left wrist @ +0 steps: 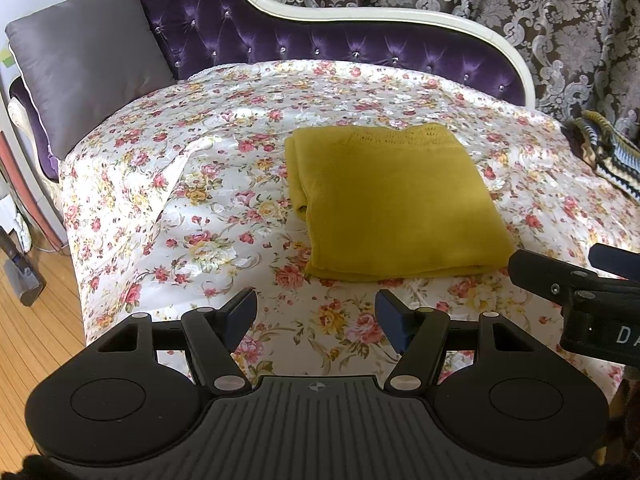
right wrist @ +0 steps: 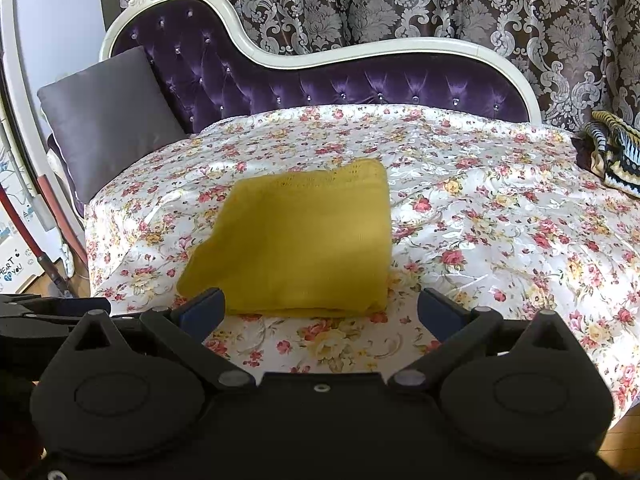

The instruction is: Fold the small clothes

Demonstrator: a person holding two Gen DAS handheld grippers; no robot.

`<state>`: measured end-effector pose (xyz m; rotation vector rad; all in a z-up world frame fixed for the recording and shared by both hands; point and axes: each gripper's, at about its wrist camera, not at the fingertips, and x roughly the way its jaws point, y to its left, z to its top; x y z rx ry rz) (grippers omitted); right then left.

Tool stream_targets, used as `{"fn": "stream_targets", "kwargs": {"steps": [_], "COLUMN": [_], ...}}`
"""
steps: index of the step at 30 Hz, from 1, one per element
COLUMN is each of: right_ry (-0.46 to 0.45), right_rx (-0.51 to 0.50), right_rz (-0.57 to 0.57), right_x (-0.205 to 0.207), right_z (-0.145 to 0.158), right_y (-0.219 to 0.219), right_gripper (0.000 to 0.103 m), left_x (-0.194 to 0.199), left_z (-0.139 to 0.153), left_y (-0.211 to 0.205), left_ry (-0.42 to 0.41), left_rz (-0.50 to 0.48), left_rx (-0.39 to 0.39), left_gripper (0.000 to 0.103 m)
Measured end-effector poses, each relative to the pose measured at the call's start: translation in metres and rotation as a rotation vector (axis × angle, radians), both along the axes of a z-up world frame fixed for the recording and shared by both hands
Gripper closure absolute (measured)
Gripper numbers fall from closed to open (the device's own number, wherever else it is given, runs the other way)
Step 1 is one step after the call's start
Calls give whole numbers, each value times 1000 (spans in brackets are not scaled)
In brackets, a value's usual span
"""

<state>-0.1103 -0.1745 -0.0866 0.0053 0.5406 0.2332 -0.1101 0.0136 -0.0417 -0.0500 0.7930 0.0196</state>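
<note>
A mustard-yellow knit garment (left wrist: 394, 204) lies folded in a neat rectangle on the floral cover (left wrist: 192, 184) of the chaise; it also shows in the right wrist view (right wrist: 304, 240). My left gripper (left wrist: 316, 320) is open and empty, held over the cover just short of the garment's near edge, to its left. My right gripper (right wrist: 320, 316) is open and empty, its fingers straddling the garment's near edge without touching it. The right gripper's body (left wrist: 580, 300) shows at the right edge of the left wrist view.
A grey cushion (left wrist: 84, 64) leans at the chaise's left end against the purple tufted backrest (left wrist: 304, 36). A striped knit item (left wrist: 608, 152) lies at the right end. Patterned curtains hang behind. Wooden floor (left wrist: 36, 336) and a vacuum lie to the left.
</note>
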Motion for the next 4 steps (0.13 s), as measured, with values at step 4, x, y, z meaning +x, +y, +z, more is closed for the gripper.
{"fn": "stream_targets", "kwargs": {"steps": [4], "right_ry": [6], "right_rx": [3], "right_rz": [-3], "right_x": [1], "right_z": [-2], "right_y": [0], "right_gripper": [1], "left_x": [1], "left_z": [-1], "left_y": [0], "left_ry": [-2], "left_rz": [-2], "left_rx": [5], "left_gripper": [39]}}
